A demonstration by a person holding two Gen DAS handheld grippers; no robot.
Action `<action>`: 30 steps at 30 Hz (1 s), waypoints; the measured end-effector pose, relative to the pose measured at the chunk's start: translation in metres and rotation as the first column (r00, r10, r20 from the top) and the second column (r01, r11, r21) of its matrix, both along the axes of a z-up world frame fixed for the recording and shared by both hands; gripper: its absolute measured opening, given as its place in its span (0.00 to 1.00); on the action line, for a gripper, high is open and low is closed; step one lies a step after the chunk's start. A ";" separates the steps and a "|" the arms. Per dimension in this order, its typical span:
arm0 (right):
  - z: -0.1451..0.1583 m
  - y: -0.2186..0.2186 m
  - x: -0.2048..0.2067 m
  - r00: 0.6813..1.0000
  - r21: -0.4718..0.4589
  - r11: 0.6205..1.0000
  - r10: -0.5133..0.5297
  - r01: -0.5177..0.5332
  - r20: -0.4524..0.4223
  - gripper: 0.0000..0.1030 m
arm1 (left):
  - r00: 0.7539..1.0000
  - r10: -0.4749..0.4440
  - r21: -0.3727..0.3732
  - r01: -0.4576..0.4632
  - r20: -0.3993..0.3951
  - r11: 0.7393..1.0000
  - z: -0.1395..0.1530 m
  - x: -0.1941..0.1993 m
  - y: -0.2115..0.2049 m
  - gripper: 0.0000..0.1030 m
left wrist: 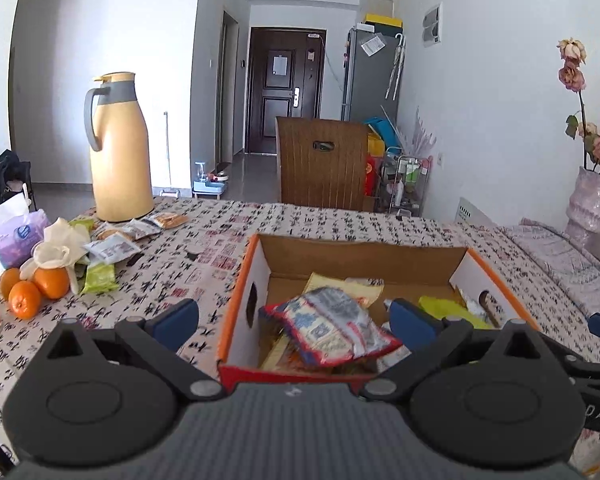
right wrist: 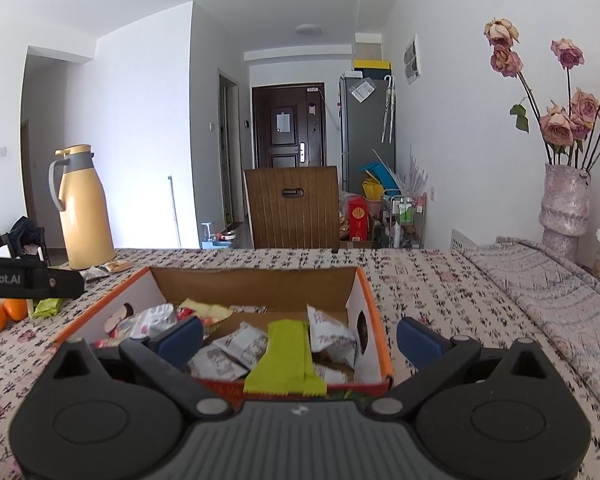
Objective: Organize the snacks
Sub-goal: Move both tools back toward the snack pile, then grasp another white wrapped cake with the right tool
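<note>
Both hand-held grippers wide apart, empty

- Table [left wrist: 340, 220]: covered by a patterned cloth.
- Box [left wrist: 236, 312]: open cardboard, orange rim, near the front edge at the middle; snack packets inside.
- Flask [left wrist: 118, 148]: yellow, upright, at the far left edge.
- Loose packets [left wrist: 116, 248]: scattered in front of the flask.
- Oranges [left wrist: 34, 288]: three, by the left edge, touching one another.
- Tissue pack [left wrist: 12, 240]: behind the oranges.
- Vase [right wrist: 564, 200]: with roses, at the far right edge.
- Folded cloth [right wrist: 540, 280]: along the right edge.
</note>
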State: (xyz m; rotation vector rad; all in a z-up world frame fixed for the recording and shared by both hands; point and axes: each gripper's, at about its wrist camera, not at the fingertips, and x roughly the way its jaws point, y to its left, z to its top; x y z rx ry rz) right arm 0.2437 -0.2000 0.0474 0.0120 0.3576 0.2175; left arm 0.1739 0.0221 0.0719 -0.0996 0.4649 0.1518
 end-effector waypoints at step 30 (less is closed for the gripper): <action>-0.056 0.018 -0.027 0.976 -0.099 0.995 -0.024 0.003 -0.218 1.00 | 0.990 -0.029 -0.031 0.025 -0.135 0.999 -0.077 -0.041 0.047 1.00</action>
